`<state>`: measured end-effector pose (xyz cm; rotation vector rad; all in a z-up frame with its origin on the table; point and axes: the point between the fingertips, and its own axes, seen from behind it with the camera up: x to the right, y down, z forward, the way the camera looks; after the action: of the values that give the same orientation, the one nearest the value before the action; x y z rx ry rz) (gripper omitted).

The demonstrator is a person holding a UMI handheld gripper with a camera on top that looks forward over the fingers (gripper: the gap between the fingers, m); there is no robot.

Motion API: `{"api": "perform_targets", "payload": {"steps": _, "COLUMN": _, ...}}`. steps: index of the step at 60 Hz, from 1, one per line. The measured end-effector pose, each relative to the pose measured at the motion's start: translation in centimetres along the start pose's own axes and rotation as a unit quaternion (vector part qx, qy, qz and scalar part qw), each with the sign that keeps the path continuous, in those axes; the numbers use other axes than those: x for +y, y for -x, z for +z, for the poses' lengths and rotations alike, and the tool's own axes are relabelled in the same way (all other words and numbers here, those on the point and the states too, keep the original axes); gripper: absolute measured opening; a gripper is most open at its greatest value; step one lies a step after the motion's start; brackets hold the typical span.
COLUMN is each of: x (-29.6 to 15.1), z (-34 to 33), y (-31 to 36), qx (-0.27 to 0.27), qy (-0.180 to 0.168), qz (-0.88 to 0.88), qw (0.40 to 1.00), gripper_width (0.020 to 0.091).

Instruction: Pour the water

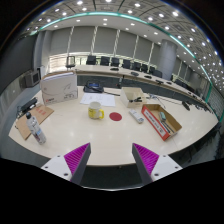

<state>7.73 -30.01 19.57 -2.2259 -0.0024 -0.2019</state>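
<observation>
My gripper (110,152) hangs open above the near part of a large beige table (100,135), with nothing between its magenta pads (76,156). Well beyond the fingers, near the middle of the table, stands a yellow cup-like container (96,111). To its right lies a small red disc (115,117), then a small white cup (137,117). A clear bottle (38,129) stands at the left, beside a flat cardboard box (28,122). All of these are far from the fingers.
An open cardboard box with a red lining (162,121) sits at the right. Further back are a white box (59,88), a blue item (93,87) and a small carton (131,96). Black chairs (100,61) line the far side.
</observation>
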Motion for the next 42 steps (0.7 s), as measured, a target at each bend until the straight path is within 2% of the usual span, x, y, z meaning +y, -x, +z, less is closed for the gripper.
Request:
{"api": "perform_targets", "payload": {"steps": 7, "x": 1.0, "z": -0.5, "y": 6.4, "qx": -0.021, "qy": 0.004, "qz": 0.001, "qw": 1.000, "gripper_width": 0.0861}}
{"api": "perform_targets", "payload": {"steps": 17, "x": 3.7, "z": -0.9, "y": 17.5, "qx": -0.085, "qy": 0.005, "qz": 0.005, "qw": 0.996, "gripper_width": 0.0861}}
{"api": "perform_targets", "payload": {"steps": 31, "x": 4.5, "z": 2.0, "y": 31.5, "qx": -0.151, "qy": -0.030, "qz": 0.013, "qw": 0.988, "gripper_width": 0.0863}}
{"api": "perform_targets", "payload": {"steps": 42, "x": 1.4, "z": 7.3, "y": 37.0, "qx": -0.142, "qy": -0.089, "qz": 0.017, "qw": 0.986, "gripper_width": 0.0863}}
